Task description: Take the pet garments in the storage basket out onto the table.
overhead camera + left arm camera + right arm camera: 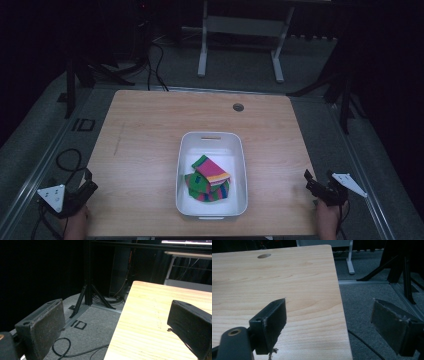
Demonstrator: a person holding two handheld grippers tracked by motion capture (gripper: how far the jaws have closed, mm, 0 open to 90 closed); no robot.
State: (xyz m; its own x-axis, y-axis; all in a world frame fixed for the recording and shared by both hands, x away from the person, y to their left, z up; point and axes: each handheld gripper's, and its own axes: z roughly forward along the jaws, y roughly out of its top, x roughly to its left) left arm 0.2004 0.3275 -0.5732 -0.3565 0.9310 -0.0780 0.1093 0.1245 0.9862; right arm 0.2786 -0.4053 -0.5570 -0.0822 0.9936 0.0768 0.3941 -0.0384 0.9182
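A white plastic bin (187, 150) sits near the middle front of the wooden table (150, 130). Inside it lies a pile of folded cloths (210, 179) in pink, green, yellow and blue. My left gripper (90, 182) rests at the table's front left edge, open and holding nothing; its black jaws straddle the table's left edge (117, 322). At the front right edge my right gripper (317, 181) is open too, one jaw over the wood (294, 290) and the other over the floor. Both grippers are well apart from the bin.
A round cable hole (238, 107) is at the table's back. Black cables (67, 160) lie on the grey floor to the left. A white frame stand (240, 30) is behind the table, and black tripod legs (345, 100) stand to the right.
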